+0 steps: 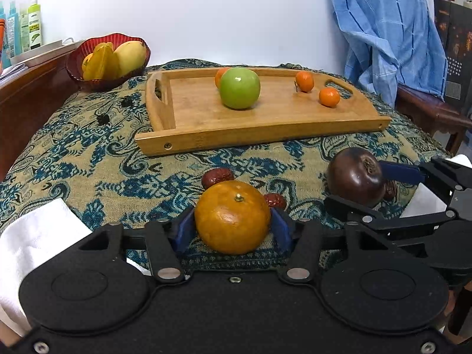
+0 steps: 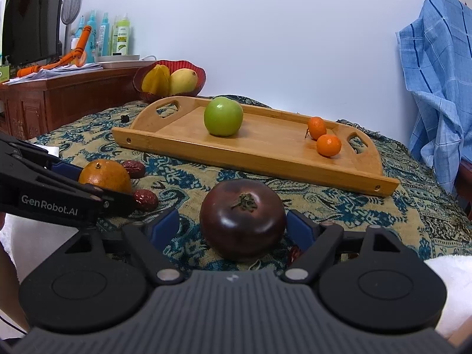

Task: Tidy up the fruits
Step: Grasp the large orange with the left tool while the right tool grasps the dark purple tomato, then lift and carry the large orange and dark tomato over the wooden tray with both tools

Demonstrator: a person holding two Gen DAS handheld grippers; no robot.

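A large orange (image 1: 233, 216) rests on the patterned cloth with my left gripper (image 1: 233, 230) shut on it, both blue pads pressed against its sides. To its right lies a dark purple-brown fruit (image 2: 242, 221) between the fingers of my right gripper (image 2: 231, 224), which stands open with a gap at the left pad. Behind them the wooden tray (image 1: 206, 135) carries a green apple (image 1: 239, 88) and small oranges (image 1: 329, 96). Red dates (image 1: 217, 177) lie on the cloth beside the large orange.
A red bowl (image 1: 88, 79) with a starfruit and a mango stands at the back left, beside a wooden cabinet (image 1: 26, 94) bearing bottles. A blue cloth (image 1: 389, 35) hangs over a chair at the right. White tissue (image 1: 38, 236) lies near the left front.
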